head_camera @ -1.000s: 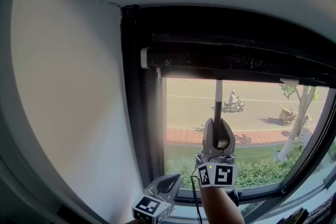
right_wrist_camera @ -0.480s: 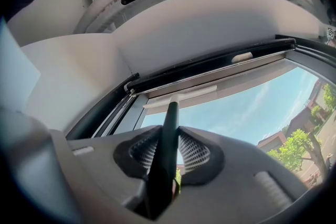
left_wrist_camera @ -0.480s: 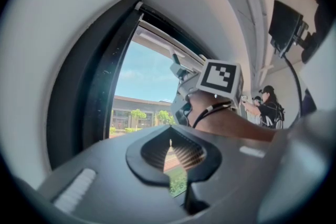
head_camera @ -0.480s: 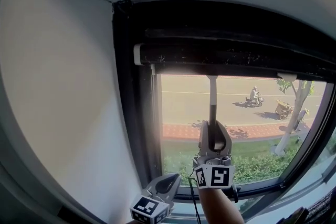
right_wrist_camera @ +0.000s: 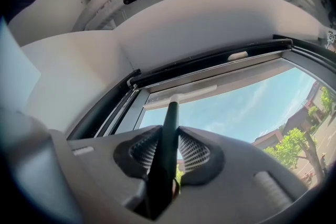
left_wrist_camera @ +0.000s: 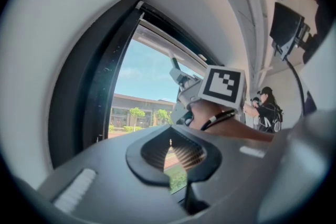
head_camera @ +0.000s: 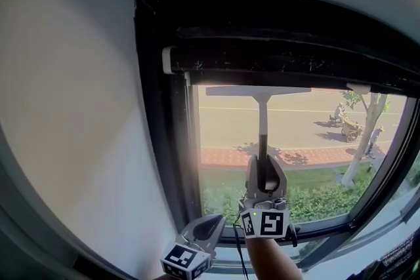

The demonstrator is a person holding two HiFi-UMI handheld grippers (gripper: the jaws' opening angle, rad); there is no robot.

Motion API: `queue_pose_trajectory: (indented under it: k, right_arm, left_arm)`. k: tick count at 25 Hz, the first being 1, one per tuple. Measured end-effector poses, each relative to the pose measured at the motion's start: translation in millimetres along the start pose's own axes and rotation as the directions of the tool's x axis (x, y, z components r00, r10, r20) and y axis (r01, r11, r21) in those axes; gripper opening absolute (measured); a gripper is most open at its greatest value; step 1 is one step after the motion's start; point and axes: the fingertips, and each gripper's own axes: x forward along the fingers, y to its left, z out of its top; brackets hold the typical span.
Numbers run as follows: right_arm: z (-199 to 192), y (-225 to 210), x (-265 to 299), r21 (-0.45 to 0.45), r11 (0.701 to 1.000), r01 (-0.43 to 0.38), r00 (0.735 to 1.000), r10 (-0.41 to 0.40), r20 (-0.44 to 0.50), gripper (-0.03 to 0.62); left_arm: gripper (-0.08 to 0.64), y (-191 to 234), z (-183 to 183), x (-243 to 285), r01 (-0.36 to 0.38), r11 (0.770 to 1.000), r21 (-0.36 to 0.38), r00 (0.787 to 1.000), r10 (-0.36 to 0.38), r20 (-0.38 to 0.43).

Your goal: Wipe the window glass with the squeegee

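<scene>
The squeegee [head_camera: 262,121] stands upright against the window glass [head_camera: 315,141], its pale blade [head_camera: 258,91] lying flat just under the dark top bar. My right gripper [head_camera: 264,170] is shut on the dark handle from below. In the right gripper view the handle [right_wrist_camera: 168,128] runs up between the pads of that gripper [right_wrist_camera: 169,152] to the blade [right_wrist_camera: 181,96]. My left gripper [head_camera: 209,227] hangs low by the window's bottom left corner, shut on nothing. In the left gripper view its jaws [left_wrist_camera: 172,153] meet, and the right gripper's marker cube [left_wrist_camera: 221,86] shows above.
A black window frame [head_camera: 154,108] borders the glass on the left, with a black roller bar [head_camera: 282,62] across the top. A white wall [head_camera: 79,108] fills the left side. A street, grass and trees lie outside. The sill [head_camera: 315,233] runs along the bottom.
The squeegee blade has come down from behind the top bar and now shows on the glass below it. The left gripper has stayed low.
</scene>
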Motion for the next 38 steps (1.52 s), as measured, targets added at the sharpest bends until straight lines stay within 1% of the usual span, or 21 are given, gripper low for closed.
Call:
queue_pose_trajectory:
  k: [16, 22, 30, 34, 36, 38]
  right_arm:
    - [-25.4, 6.1, -39.2, 0.026, 0.999, 0.027, 0.998, -0.025, -0.063, 0.101]
    - [-34.7, 5.1, -56.5, 0.029, 0.999, 0.032, 0.995, -0.029, -0.100, 0.101]
    - [-49.8, 2.0, -82.3, 0.025, 0.999, 0.041, 0.987, -0.037, -0.156, 0.101]
    - [-58.0, 2.1, -91.9, 0.024, 0.999, 0.041, 0.983, -0.036, -0.180, 0.101]
    - [-61.7, 2.1, -100.4, 0.025, 0.999, 0.044, 0.980, -0.039, -0.194, 0.101]
    - [-65.6, 2.8, -109.1, 0.027, 0.999, 0.047, 0.977, -0.040, -0.211, 0.101]
  left_arm:
    - [0.005, -7.1, -15.6, -16.1, -0.014, 1.000, 0.009, 0.999, 0.014, -0.044]
    - [0.005, -8.4, -22.4, -18.0, -0.023, 1.000, -0.001, 0.998, 0.023, -0.062]
    - [0.005, -5.9, -40.4, -21.3, -0.048, 0.999, -0.011, 0.995, 0.047, -0.088]
    - [0.005, -0.6, -46.8, -22.3, -0.071, 0.997, -0.005, 0.990, 0.070, -0.124]
    - [0.005, -1.0, -53.8, -23.4, -0.070, 0.997, -0.010, 0.988, 0.068, -0.135]
    - [0.005, -1.5, -61.5, -24.6, -0.065, 0.998, -0.020, 0.990, 0.062, -0.129]
